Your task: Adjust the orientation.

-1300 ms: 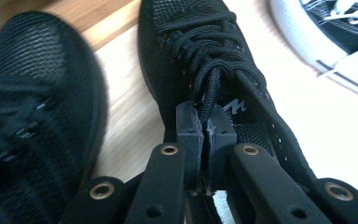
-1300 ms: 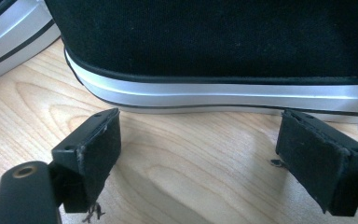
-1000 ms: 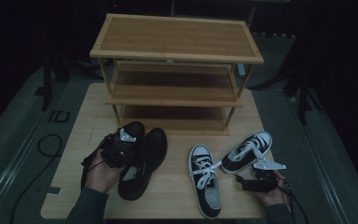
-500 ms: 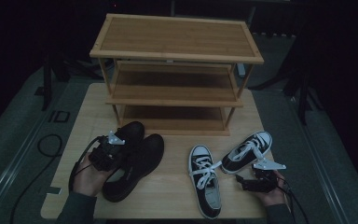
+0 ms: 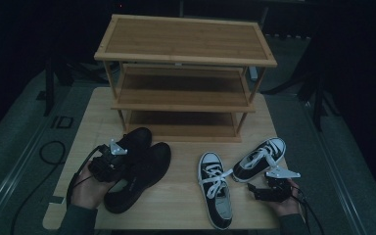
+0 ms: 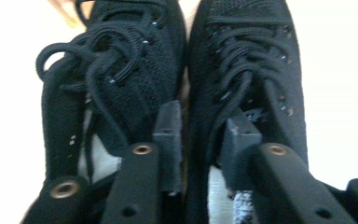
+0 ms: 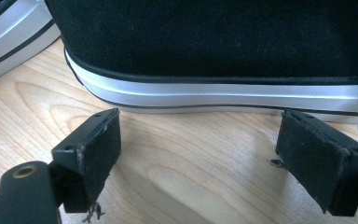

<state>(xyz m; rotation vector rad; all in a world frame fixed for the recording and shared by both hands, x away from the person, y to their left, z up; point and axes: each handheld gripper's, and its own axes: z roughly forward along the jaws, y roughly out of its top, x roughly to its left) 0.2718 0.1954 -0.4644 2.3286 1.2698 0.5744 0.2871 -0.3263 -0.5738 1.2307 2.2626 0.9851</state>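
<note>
The wooden shoe rack (image 5: 185, 78) is the landmark: three slatted tiers of light bamboo-like wood, standing at the far part of the pale wood tabletop (image 5: 181, 196).

In front of the rack, toward its left side, lies a pair of black shoes (image 5: 139, 169), side by side and touching. Their upper is a knit mesh w/ a fine woven texture, round black laces, small metal-looking eyelets, and a pale insole inside.

The left tool (image 6: 200, 135) is over the heel openings of this pair. Its jaws have just been opening and now stand at a medium gap. One square black pad sits in the seam between the two shoes, the other inside the collar of the one shoe, so the collar wall is between them; the pads do not seem to press on it.

In front of the rack's right side lie two black canvas sneakers (image 5: 262, 159) w/ white rubber soles, white toe caps and flat white laces, set at an angle to each other.

The right tool (image 7: 200, 154) rests low on the tabletop just beside the nearer end of the right sneaker. Jaws are wide, nothing between them except bare wood grain; the smooth white sole stripe is just ahead of the pads.
</note>
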